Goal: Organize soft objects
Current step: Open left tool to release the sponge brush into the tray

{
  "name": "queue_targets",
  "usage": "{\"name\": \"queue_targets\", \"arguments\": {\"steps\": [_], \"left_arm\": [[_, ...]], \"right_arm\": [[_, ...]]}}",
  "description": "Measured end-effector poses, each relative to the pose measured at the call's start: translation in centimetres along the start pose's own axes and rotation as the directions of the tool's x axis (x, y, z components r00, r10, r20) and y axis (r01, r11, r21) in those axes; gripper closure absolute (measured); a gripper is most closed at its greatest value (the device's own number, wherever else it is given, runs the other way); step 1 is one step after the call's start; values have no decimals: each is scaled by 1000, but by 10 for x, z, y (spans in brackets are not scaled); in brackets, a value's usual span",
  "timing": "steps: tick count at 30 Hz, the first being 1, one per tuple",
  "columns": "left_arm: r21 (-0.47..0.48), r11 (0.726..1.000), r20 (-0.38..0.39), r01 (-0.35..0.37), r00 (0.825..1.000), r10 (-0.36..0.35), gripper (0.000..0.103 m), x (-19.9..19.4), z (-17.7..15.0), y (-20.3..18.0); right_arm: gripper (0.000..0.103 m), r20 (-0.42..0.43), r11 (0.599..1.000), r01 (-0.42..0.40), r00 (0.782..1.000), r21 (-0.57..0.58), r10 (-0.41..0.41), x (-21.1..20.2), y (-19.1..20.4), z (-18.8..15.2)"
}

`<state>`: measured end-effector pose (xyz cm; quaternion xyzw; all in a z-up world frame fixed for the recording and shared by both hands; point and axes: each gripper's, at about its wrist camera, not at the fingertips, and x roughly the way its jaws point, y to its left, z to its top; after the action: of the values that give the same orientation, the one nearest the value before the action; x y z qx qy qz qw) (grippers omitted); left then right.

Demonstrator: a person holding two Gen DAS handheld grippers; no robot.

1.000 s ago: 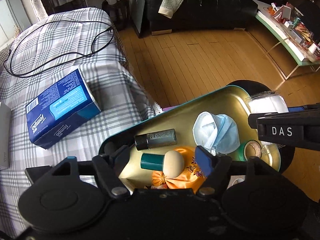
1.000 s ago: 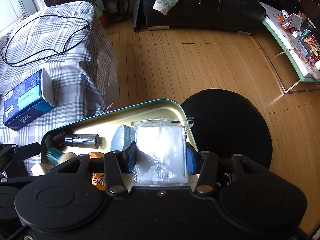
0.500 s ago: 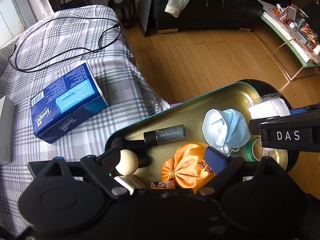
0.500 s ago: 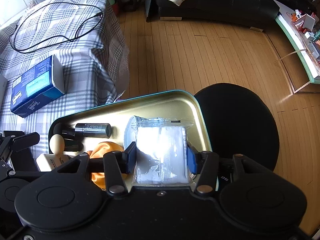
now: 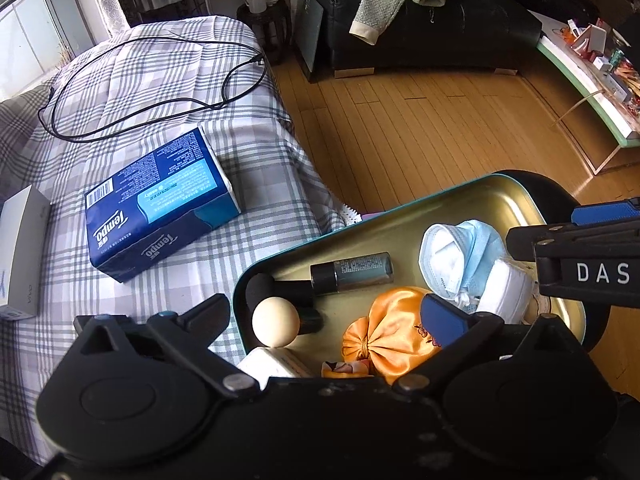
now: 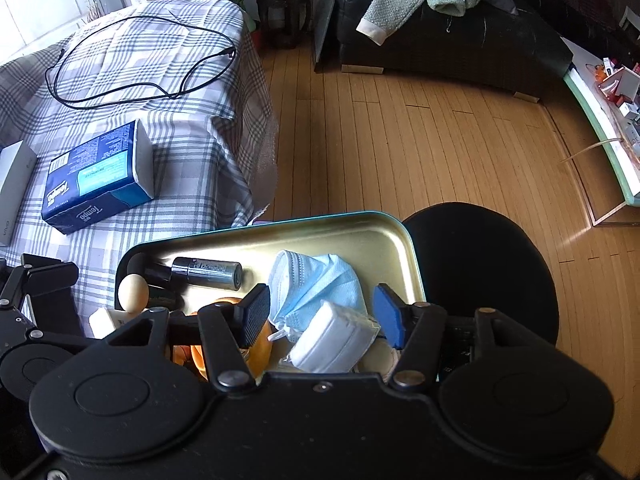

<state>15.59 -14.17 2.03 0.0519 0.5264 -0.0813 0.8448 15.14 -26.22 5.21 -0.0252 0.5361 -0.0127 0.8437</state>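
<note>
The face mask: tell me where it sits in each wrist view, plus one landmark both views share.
Left wrist view: the face mask lies right of centre, in the right part of the tin tray, beside the dark bottle.
Right wrist view: the mask lies at centre, just above the open right gripper.
Shared landmark: the blue tissue pack on the checked cloth.

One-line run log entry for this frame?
left gripper: opening, empty | right gripper: opening, bag of cotton pads between jaws, in tin tray
</note>
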Motion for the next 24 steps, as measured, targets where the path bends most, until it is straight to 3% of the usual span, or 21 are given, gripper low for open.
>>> {"name": "queue_targets", "arguments": {"steps": [10,24], "left_arm": [[-34,999,9,-39,999,40,1,-8,-10,8],[-81,988,52,-133,989,138,0,-24,-27,10]], "right_arm": [[47,15,997,62,998,-43,-61,-2,7,-6],[47,-17,996,71,997,-52,-72,-3,6,-17]]}}
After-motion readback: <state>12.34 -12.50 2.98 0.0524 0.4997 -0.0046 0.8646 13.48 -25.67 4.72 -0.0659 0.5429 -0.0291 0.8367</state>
